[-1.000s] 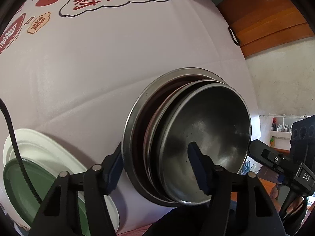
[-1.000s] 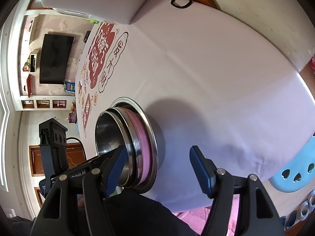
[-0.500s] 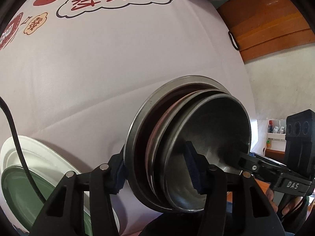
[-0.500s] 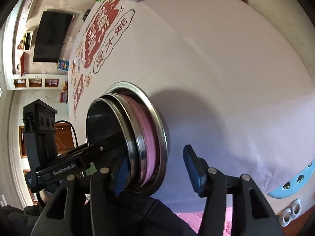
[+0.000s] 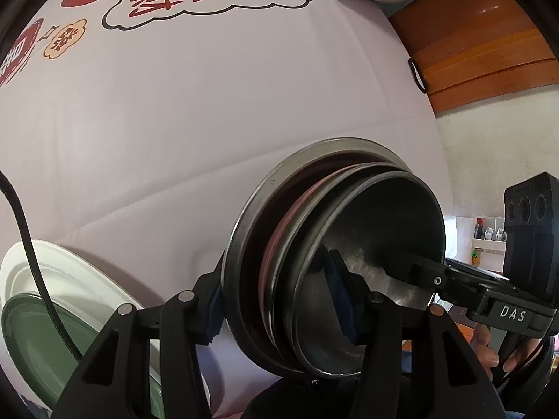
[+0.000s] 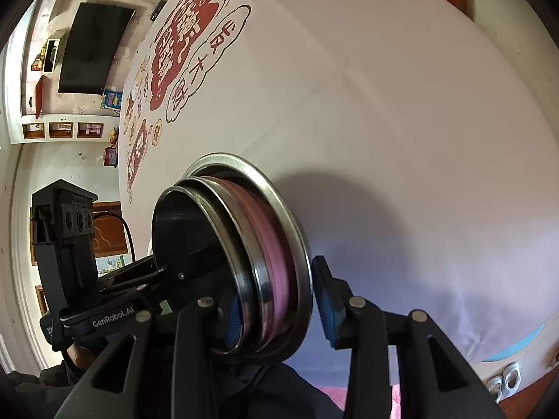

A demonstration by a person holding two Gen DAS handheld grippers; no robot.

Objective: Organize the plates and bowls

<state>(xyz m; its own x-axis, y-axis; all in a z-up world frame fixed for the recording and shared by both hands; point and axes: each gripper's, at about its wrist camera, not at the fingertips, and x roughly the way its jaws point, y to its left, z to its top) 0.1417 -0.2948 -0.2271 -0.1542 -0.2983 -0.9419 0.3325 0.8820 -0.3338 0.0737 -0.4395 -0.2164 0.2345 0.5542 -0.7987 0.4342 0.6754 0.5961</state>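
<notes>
A: What sits in the wide metal plate (image 5: 251,209)?

B: A pink plate (image 6: 276,255) lies in it, then a smaller metal plate (image 6: 223,223), and a steel bowl (image 5: 384,230) is nested on top. The whole stack stands on the pale tablecloth (image 5: 174,111), near the table's front edge.

A: And the tongs?

B: The left gripper (image 5: 276,300) straddles the stack's rim: one blue pad is outside the wide plate, the other inside the bowl. It grips the stack. The right gripper (image 6: 276,305) straddles the opposite rim, one pad inside the bowl and one outside the wide plate. Its jaws are closing, with the stack between them; the outer pad looks just at the rim, though I cannot tell if it presses yet.

A: Anything else holding dishes?

B: At the left, a white plate (image 5: 70,265) carries a green plate (image 5: 31,345). It sits on the cloth beside the stack, apart from it.
</notes>
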